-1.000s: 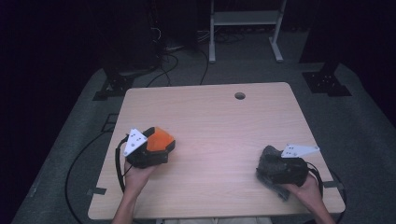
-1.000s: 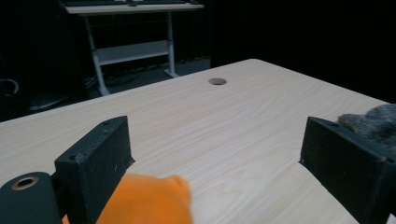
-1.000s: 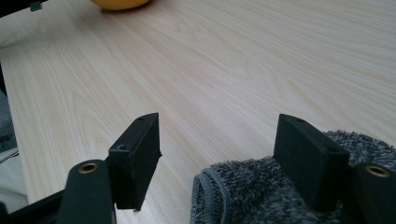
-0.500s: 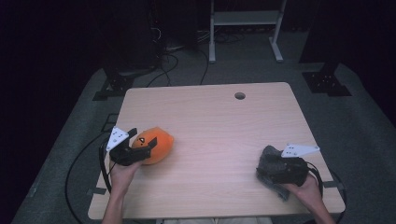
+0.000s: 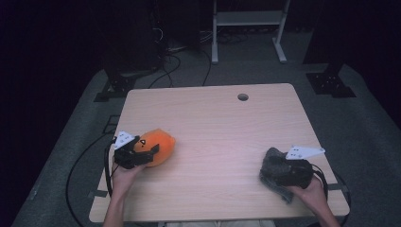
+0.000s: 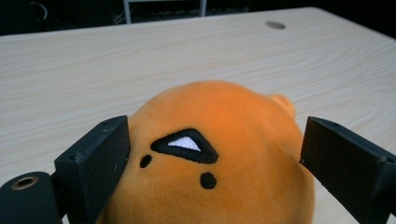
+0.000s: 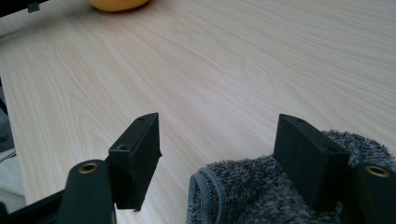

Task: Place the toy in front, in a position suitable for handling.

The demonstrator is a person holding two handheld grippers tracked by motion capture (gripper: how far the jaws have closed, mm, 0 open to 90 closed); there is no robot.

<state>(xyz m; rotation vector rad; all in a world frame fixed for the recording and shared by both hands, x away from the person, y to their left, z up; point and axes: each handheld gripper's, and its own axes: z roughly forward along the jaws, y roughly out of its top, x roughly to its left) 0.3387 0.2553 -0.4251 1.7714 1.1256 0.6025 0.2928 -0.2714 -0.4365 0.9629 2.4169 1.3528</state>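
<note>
We hold the left gripper near the left edge of the table, and its two black jaws stand wide apart on either side of an orange plush toy. The toy sits straight ahead of this gripper, between the jaws; in the left gripper view one jaw lies against the toy's side while the other stands just beside it with a small gap, so we cannot say it is clamped. The toy's stitched face, a black triangle with a white middle and two black dots, looks back toward the gripper. Our right gripper rests near the table's right front corner, its jaws also spread open. A grey towel lies bunched beneath and just in front of it, partly between the jaws and under one of them, but neither jaw pinches it. From the right gripper view the orange toy shows far ahead, well apart from the towel.
</note>
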